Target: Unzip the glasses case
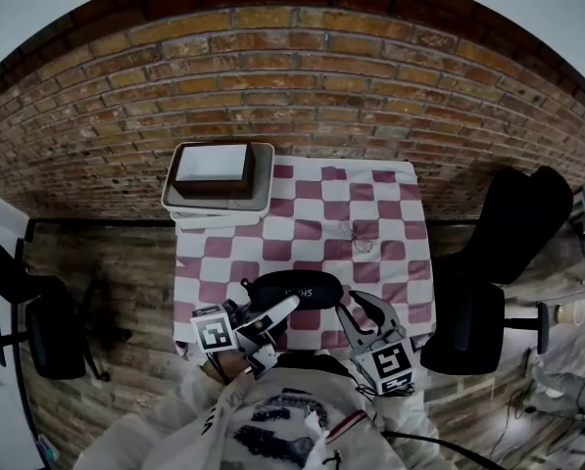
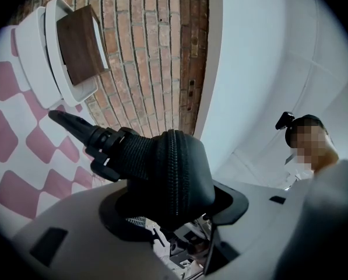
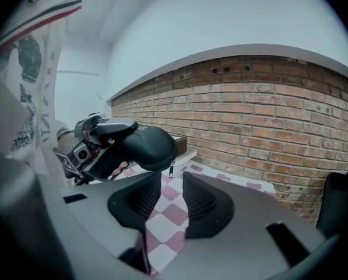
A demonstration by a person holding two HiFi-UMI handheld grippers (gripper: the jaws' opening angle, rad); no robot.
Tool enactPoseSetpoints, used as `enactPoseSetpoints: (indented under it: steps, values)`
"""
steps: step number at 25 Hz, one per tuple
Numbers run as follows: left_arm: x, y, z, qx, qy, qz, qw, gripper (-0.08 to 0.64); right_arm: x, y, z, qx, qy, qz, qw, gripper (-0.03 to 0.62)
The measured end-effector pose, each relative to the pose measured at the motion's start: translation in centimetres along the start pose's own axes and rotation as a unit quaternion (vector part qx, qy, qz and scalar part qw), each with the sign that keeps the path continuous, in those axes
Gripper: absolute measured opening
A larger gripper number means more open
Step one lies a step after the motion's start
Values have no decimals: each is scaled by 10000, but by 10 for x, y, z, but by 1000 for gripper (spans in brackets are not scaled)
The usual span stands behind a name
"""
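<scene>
While my left claw (image 1: 277, 313) (image 2: 172, 204) is clamped on the case (image 1: 294, 288) (image 2: 174, 162), I hold the case over the table's (image 1: 370, 225) near edge, clear of the checked cloth. The case is black and lies crosswise to the table, its long side running along that edge. My left claw's jaws press on one end of it from both sides, and in the left claw's view the zip (image 2: 172, 150) runs up the middle of the rounded end, between the pads, with its teeth meshed as far as I can see. A black strap with a clip (image 2: 83, 130) sticks out from the case toward the far left corner of the table.

My right claw (image 1: 366, 311) (image 3: 172, 200) hangs at the table's near edge too, just beside the case's other end and not touching it. Its jaws stand apart with nothing between them; through the gap I see only the cloth. In the right claw's view the case (image 3: 141, 147) sits just above and beyond the left jaw, and the small zip pull (image 3: 171, 169) dangles from its rounded end, free of both pads.

On the table's far left corner sits a stack of white trays (image 1: 265, 179) (image 2: 37, 51) with a brown box (image 1: 214, 169) (image 2: 80, 42) on top. A brick wall (image 1: 302, 76) runs behind the table. One dark chair (image 1: 512, 233) stands off the table's right side and another (image 1: 37, 311) off its left.
</scene>
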State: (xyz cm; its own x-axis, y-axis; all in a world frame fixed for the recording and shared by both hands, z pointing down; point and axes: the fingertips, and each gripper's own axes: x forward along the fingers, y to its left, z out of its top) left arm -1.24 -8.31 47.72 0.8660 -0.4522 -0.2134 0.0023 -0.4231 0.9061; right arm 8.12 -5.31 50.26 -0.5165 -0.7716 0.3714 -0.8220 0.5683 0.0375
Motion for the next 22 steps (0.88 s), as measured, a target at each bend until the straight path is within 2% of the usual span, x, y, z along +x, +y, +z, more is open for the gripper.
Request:
enactPoseSetpoints:
  steps: [6, 10, 22]
  values:
    - [0, 5, 0, -18, 34, 35, 10000, 256, 3, 2, 2, -142, -15, -77, 9999, 120]
    - [-1, 7, -3, 14, 115, 17, 9999, 256, 5, -1, -1, -97, -23, -204, 9997, 84]
    - [1, 0, -5, -42, 159, 36, 9999, 256, 3, -2, 0, -164, -76, -328, 9993, 49]
